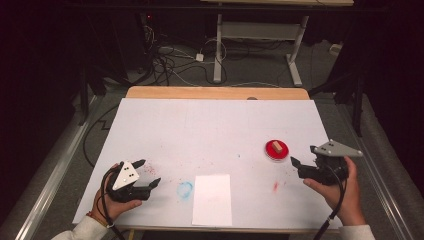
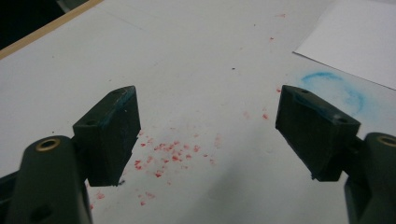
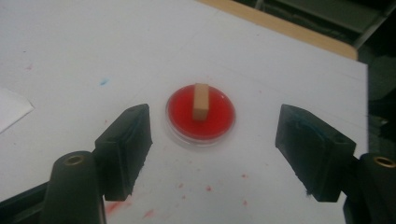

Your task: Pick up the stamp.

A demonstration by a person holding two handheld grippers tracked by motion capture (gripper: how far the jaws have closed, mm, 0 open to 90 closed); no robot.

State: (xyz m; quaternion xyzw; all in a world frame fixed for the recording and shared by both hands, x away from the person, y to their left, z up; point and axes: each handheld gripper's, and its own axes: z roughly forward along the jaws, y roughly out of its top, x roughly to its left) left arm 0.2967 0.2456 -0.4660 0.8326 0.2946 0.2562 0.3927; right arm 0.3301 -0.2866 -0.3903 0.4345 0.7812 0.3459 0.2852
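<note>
High view entry: my right tool (image 1: 300, 167) is hovering at the right side of the tabletop (image 1: 215, 125), just beside a red dish (image 1: 276, 150) that is sitting up and to its left, the nearer jaw tip pointing at the dish's lower right rim without touching it. Standing in the dish is a small wooden block (image 1: 276, 147), and I am taking that block as the thing to be picked. Right gripper view entry: the block (image 3: 201, 101) is lying straight ahead of my right tool (image 3: 212, 154), centred between the two jaws but beyond their tips, its long axis running away from me along the line of approach, so its narrow width is facing the gap. The jaws are standing wide apart with nothing between them, and the dish (image 3: 201, 116) is narrower than that gap. My left tool (image 1: 147, 173) is resting near the lower left corner, well apart from the dish, also spread wide and holding nothing; in the left gripper view its jaws (image 2: 205, 140) are framing red specks (image 2: 163, 156) on bare surface. A blue smudge (image 1: 184, 190) and a white paper sheet (image 1: 212, 199) are lying between the two hands near the front edge. I am judging the right hand much the nearer. Open room is lying all round the dish; the right edge of the tabletop is close behind my right hand.
</note>
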